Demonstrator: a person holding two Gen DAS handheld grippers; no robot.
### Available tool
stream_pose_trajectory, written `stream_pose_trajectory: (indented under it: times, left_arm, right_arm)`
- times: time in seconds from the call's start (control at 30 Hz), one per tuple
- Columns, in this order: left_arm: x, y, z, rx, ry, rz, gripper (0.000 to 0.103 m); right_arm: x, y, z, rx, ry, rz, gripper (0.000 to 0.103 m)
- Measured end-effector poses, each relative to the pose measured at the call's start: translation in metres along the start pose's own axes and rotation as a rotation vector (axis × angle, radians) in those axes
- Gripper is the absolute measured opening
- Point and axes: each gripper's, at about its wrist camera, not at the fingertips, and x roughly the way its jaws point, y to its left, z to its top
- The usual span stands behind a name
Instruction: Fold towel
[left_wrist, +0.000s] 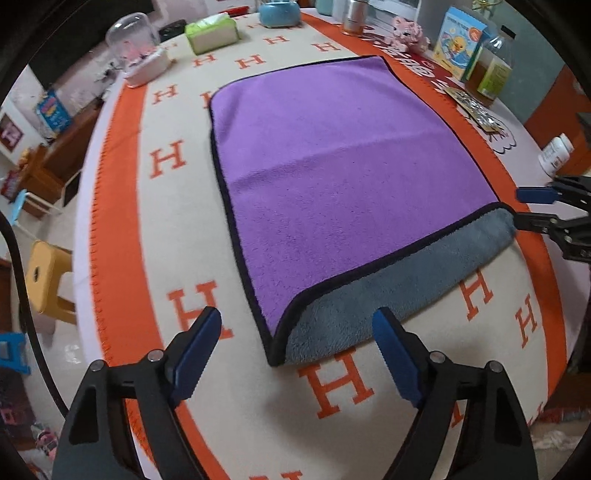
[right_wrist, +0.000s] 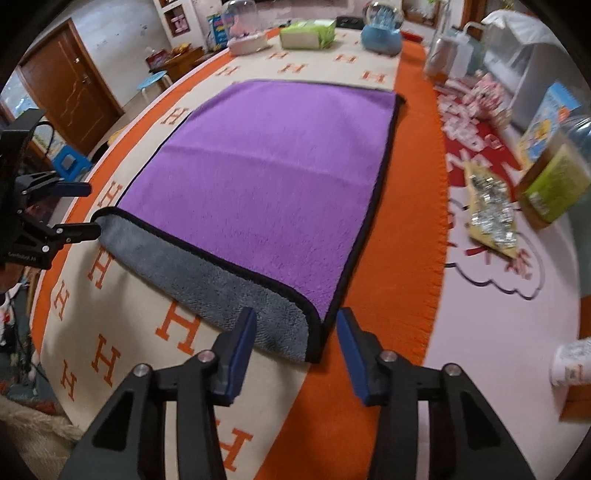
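Observation:
A purple towel (left_wrist: 332, 166) with a grey underside and black trim lies folded on the orange and cream H-patterned cloth; it also shows in the right wrist view (right_wrist: 266, 177). A grey strip (left_wrist: 388, 291) of the lower layer sticks out along the near edge. My left gripper (left_wrist: 297, 332) is open, just in front of the towel's near left corner, holding nothing. My right gripper (right_wrist: 295, 328) is open at the near right corner, holding nothing. The right gripper also shows in the left wrist view (left_wrist: 524, 208), and the left gripper in the right wrist view (right_wrist: 90, 208), each beside a near corner.
At the far end stand a green tissue pack (left_wrist: 210, 33), a blue pot (left_wrist: 277, 13) and a clear dome (left_wrist: 135, 40). To the right are a bottle (left_wrist: 491, 70), a picture box (left_wrist: 458, 40), a foil snack bag (right_wrist: 491, 210) and a white pill bottle (left_wrist: 554, 155).

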Motion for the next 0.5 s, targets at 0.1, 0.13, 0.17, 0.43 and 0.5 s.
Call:
stream_pose_trajectory:
  times: [0.1,0.13,0.17,0.43,0.5]
  left_arm:
    - [0.006,0.005,0.005,0.018,0.014,-0.052,0.077]
    - [0.008,0.006,0.008,0.021,0.019,-0.067,0.077]
    - [0.008,0.008,0.009,0.025,0.021,-0.080,0.077]
    - [0.020,0.011,0.016,0.056,0.067,-0.159,0.056]
    - [0.021,0.009,0.015,0.063,0.078,-0.184,0.051]
  right_arm:
    - [0.009,-0.005,0.002,-0.003,0.025,0.024,0.039]
    - [0.012,-0.006,0.003,-0.008,0.033,0.032,0.038]
    - [0.015,-0.007,0.003,-0.013,0.042,0.038,0.035]
    - [0.020,-0.004,0.005,-0.058,0.054,0.045,0.026]
    - [0.021,-0.002,0.006,-0.071,0.057,0.042,0.020]
